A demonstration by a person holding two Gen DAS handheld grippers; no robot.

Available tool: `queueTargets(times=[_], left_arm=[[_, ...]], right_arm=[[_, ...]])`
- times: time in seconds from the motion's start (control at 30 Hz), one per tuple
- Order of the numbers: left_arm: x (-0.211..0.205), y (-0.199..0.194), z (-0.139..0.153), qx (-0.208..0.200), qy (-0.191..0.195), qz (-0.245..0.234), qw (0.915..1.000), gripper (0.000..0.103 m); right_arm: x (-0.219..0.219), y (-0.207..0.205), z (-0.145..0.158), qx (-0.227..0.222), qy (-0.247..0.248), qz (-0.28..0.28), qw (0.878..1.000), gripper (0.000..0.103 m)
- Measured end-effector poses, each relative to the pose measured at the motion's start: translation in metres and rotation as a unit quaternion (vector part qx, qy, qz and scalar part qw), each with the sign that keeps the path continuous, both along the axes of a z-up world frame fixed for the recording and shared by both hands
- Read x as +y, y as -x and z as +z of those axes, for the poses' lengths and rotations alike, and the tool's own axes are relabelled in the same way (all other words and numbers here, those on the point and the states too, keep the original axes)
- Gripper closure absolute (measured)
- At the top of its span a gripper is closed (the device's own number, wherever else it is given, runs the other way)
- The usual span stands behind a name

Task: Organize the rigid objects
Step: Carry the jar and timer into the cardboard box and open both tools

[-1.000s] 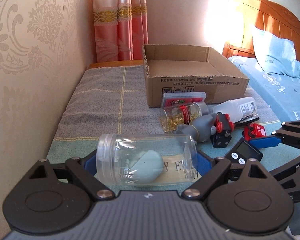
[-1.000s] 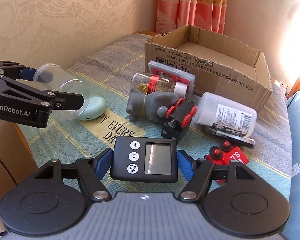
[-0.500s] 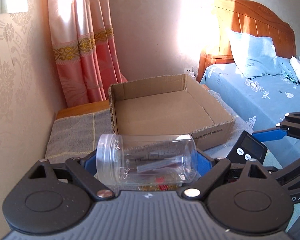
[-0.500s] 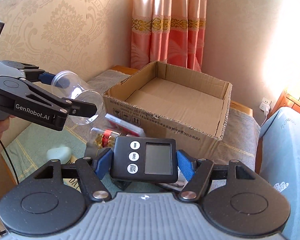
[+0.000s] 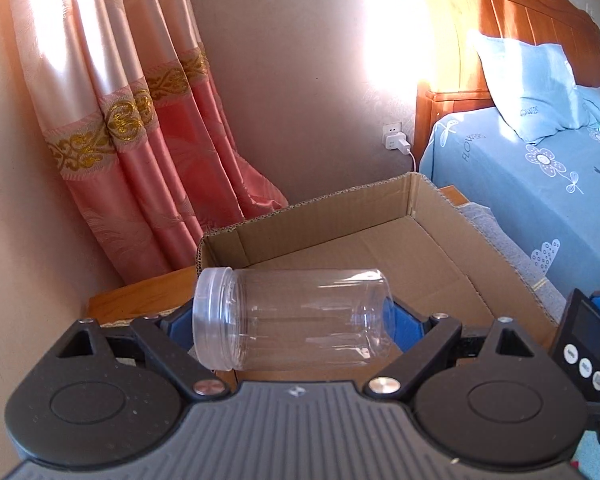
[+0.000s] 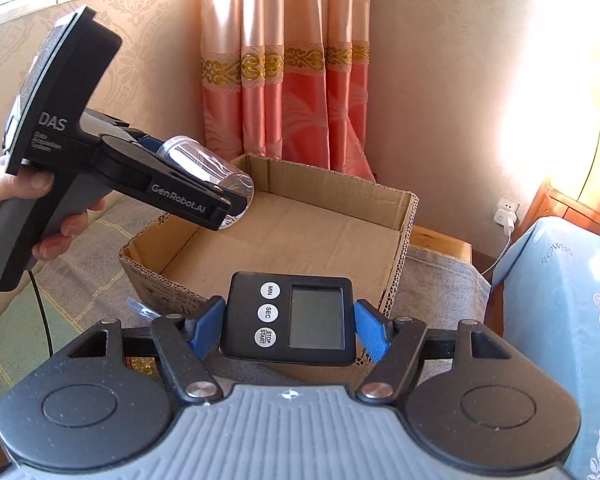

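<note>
Gripping a clear plastic jar (image 5: 292, 320) sideways between the left gripper (image 5: 290, 322) pads, held in air over the cardboard box (image 6: 300, 232) near its left wall. Clamped in the right gripper (image 6: 288, 328): a black digital timer (image 6: 288, 318), above the box's near edge.

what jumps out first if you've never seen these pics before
Each gripper holds something up near an open cardboard box: the left gripper clamps a clear plastic jar lying sideways, its base over the box's near-left corner. The right gripper pinches a black digital timer by its sides, in front of the box's near wall. Behind the box hangs a pink curtain with a gold band, sunlit.
</note>
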State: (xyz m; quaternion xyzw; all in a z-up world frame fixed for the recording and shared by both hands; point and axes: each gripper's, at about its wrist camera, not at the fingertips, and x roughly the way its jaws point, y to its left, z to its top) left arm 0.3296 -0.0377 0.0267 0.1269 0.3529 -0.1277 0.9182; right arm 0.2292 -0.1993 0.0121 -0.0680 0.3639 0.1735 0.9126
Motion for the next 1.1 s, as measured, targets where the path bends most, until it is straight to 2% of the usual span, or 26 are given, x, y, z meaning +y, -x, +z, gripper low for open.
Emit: queueTargets(times=[0.17,0.33,0.63,0.77,1.0,1.1], left_arm=[[-0.005,-0.034,-0.015,-0.007,-0.008,0.031,0.9995,0.009],[0.002,-0.031,-0.015,-0.003,0.007,0.035,0.9994,0.009],[0.025,0.031,0.008,-0.01,0.046,0.015,0.9988,0.001],[0.035,0.068,0.013,-0.009,0.046,0.011,0.9988,0.001],[0.066,0.129,0.004,-0.012,0.066,0.046,0.9967,0.001],[0.075,0.142,-0.005,-0.011,0.054,0.056,0.997,0.001]], right_arm=[[-0.002,-0.014,-0.003,0.001,0.005,-0.007,1.0,0.029],[-0.002,-0.021,-0.007,0.006,0.003,-0.008,1.0,0.029],[0.002,-0.032,-0.005,0.008,0.009,-0.01,1.0,0.029],[0.004,-0.046,-0.005,0.016,0.005,-0.014,1.0,0.029],[0.01,-0.081,-0.013,0.036,0.002,-0.03,0.999,0.029],[0.015,-0.098,-0.018,0.043,0.004,-0.034,0.998,0.029]])
